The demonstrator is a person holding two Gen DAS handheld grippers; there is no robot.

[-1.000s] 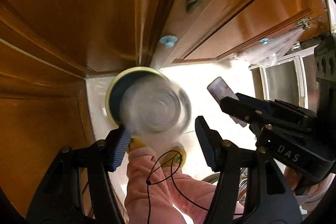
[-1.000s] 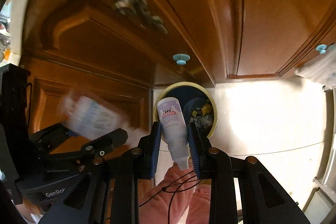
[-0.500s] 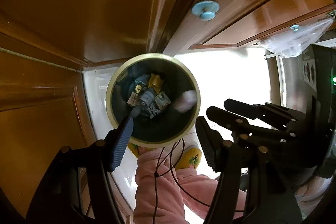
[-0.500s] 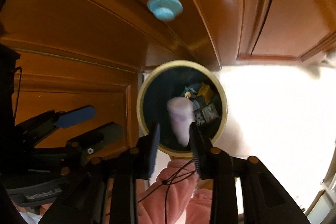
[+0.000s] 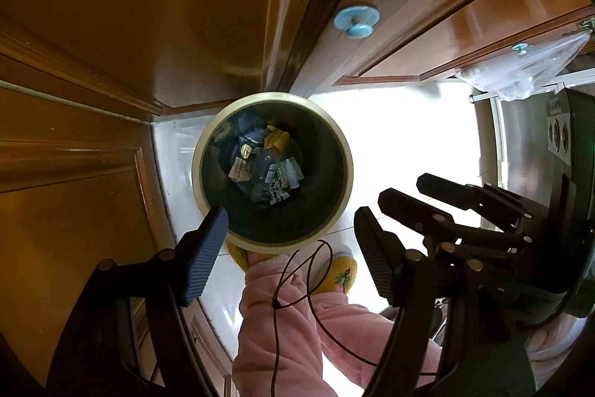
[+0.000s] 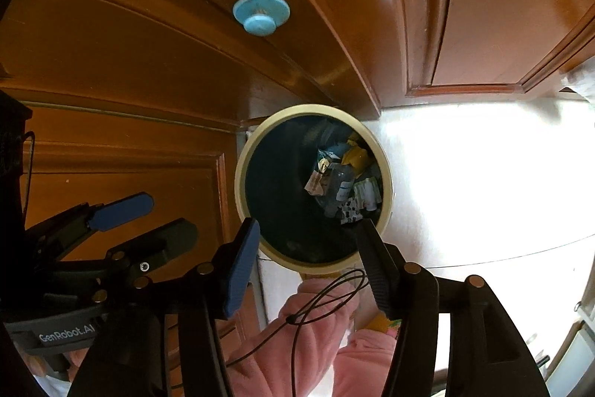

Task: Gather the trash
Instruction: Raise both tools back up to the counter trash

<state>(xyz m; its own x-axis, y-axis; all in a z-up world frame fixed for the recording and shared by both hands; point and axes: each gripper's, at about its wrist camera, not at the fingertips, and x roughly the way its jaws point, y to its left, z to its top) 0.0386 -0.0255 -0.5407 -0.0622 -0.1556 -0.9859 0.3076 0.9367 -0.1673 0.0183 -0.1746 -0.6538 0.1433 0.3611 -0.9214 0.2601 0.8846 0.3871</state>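
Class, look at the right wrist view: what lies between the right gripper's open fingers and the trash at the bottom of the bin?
Nothing: the right gripper hangs over the bin; only dark interior reaches the trash.

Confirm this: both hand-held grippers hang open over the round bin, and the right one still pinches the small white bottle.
Not quite. The right wrist view shows the right hand-held gripper open and empty. Both hang over the round bin; the left hand-held gripper is open too.

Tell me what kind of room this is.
Probably a home kitchen: wooden cabinet doors with blue knobs line a white tiled floor, a round trash bin stands in the corner, and a stainless appliance sits at the right.
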